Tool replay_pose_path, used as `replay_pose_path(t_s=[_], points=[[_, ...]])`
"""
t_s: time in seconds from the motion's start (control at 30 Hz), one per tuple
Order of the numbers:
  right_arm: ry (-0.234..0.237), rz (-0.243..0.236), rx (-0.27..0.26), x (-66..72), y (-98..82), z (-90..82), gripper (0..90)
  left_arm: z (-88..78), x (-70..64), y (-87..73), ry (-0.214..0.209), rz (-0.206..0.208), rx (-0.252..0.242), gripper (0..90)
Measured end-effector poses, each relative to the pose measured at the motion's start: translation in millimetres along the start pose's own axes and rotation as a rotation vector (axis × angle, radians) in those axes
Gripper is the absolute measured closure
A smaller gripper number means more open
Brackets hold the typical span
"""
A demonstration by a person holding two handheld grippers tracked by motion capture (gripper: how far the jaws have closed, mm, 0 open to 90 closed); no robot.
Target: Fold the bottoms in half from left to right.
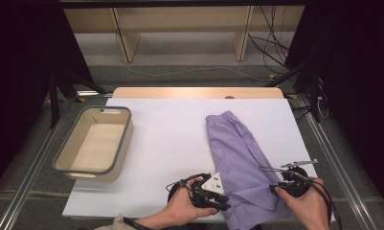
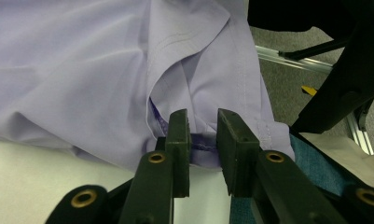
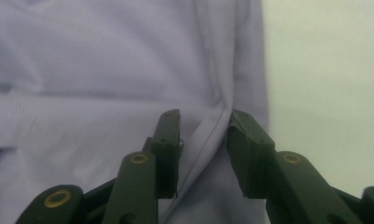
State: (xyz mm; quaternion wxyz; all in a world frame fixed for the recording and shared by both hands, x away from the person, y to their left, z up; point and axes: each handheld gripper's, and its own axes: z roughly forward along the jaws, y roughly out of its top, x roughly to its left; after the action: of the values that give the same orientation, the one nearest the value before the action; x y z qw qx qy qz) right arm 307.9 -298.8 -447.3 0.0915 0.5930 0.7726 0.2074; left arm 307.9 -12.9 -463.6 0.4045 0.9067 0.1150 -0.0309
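Observation:
A lilac shirt lies folded lengthwise on the right half of the white table top, its near end at the front edge. My left gripper is at the shirt's near left corner. In the left gripper view its jaws stand a little apart with the shirt's darker hem lying loose in the gap. My right gripper is at the near right edge. Its jaws stand apart astride a raised fold of the shirt, without pressing it.
A beige basket with a grey rim stands empty at the table's left side. Bare white surface lies between the basket and the shirt. Wooden shelving and cables are on the floor beyond the far edge; metal rails run along both sides.

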Motion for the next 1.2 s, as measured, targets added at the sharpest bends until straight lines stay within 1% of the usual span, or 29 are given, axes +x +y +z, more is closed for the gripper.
replay_pose_path(t_s=[0.1,0.17,0.23,0.3,0.37,0.43,0.47,0.5,0.6,0.67,0.8,0.87,1.0,1.1,1.13,1.2], points=[[0.004,-0.006,0.033,1.6,-6.1,1.3,72.9,2.8,-0.8,-0.4,-0.01,0.006,0.013,78.8],[0.006,-0.003,0.053,1.8,-9.1,2.4,79.2,4.5,-1.5,-1.1,-0.016,0.01,0.018,81.7],[0.005,-0.009,0.061,1.1,-11.0,2.2,85.8,5.4,-2.0,-2.1,-0.019,0.009,0.025,84.3],[0.009,-0.011,0.063,0.1,-11.9,0.4,89.0,5.6,-2.2,-2.5,-0.014,0.016,0.026,87.5],[0.008,-0.009,0.062,-1.5,-11.7,-2.9,89.6,4.6,-3.0,-2.0,-0.021,0.015,0.023,89.5],[0.004,-0.002,0.059,-4.7,-11.5,-6.7,89.6,2.6,-4.5,-0.8,-0.027,0.024,0.022,89.6],[0.002,-0.002,0.057,-6.9,-11.8,-8.3,89.7,1.7,-5.9,-0.1,-0.033,0.021,0.013,89.6],[-0.001,0.0,0.057,-9.0,-12.0,-9.8,89.6,0.0,-6.3,0.9,-0.037,0.035,0.017,89.6],[-0.005,0.004,0.06,-13.8,-12.8,-13.4,89.7,-4.4,-9.7,3.5,-0.052,0.036,-0.001,89.5],[-0.009,0.002,0.064,-15.4,-12.9,-14.5,89.6,-6.8,-11.1,5.0,-0.053,0.041,-0.011,88.8],[-0.021,-0.013,0.081,-16.1,-12.5,-15.1,89.7,-9.8,-11.5,6.4,-0.067,0.03,-0.052,86.2],[-0.024,-0.023,0.084,-16.7,-12.5,-14.8,89.6,-10.6,-11.0,7.0,-0.06,0.026,-0.064,85.1],[-0.046,-0.034,0.082,-18.2,-12.3,-14.1,88.1,-11.7,-8.9,6.5,-0.046,-0.002,-0.1,81.6],[-0.059,-0.032,0.085,-19.1,-13.0,-13.0,87.4,-10.0,-6.9,6.6,-0.025,-0.005,-0.082,80.1],[-0.061,-0.032,0.088,-19.0,-13.1,-12.6,87.2,-8.1,-6.4,6.2,-0.017,-0.005,-0.067,79.9],[-0.064,-0.039,0.094,-18.3,-13.1,-11.7,87.1,-2.8,-5.4,4.4,-0.019,0.003,-0.038,79.0]])
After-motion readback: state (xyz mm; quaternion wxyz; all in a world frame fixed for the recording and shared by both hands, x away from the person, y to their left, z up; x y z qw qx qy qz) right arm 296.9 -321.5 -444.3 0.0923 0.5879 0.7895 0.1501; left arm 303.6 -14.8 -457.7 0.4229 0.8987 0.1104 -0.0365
